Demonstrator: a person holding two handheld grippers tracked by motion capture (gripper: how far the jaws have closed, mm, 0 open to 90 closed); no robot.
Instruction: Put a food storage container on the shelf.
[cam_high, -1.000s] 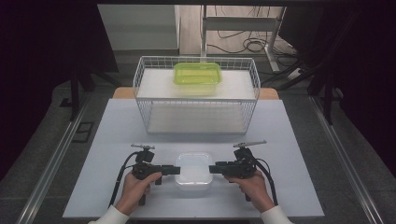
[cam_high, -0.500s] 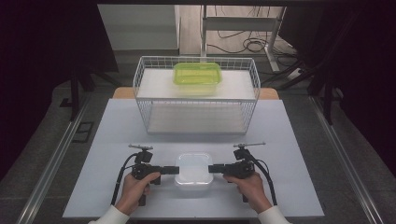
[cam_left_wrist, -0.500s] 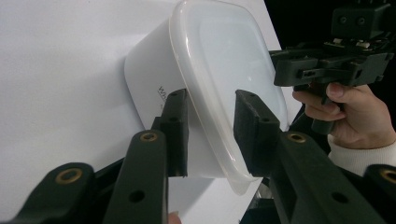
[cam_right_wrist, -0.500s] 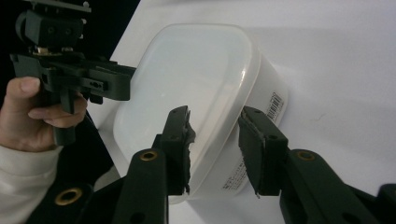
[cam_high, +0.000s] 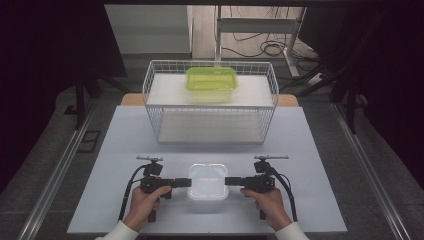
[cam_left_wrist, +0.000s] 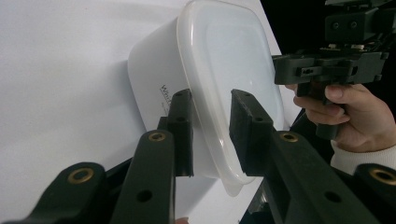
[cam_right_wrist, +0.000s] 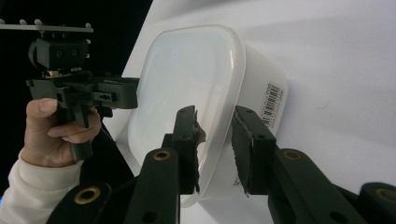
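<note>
- Grippers: 2 — left gripper (cam_high: 184, 182) and right gripper (cam_high: 231, 181), one per hand, each w/ 2 black jaws.
- Hands: 2, left hand (cam_high: 145, 201) and right hand (cam_high: 268, 200), both w/ white sleeve cuffs.
- White lidded containers: 1, the white container (cam_high: 207, 186), betw. the two grippers on the table (cam_high: 100, 200).
- Green lidded containers: 1, the green container (cam_high: 211, 82), inside the basket.
- Wire baskets: 1 — white wire basket (cam_high: 210, 131) at the far half of the table.
- Tables: 1, w/ a pale top.
- Cables on grippers: 2, one trailing from each.
- Barcode labels: 1, on the white container's side (cam_right_wrist: 271, 103), seen in the right gripper view.
</note>
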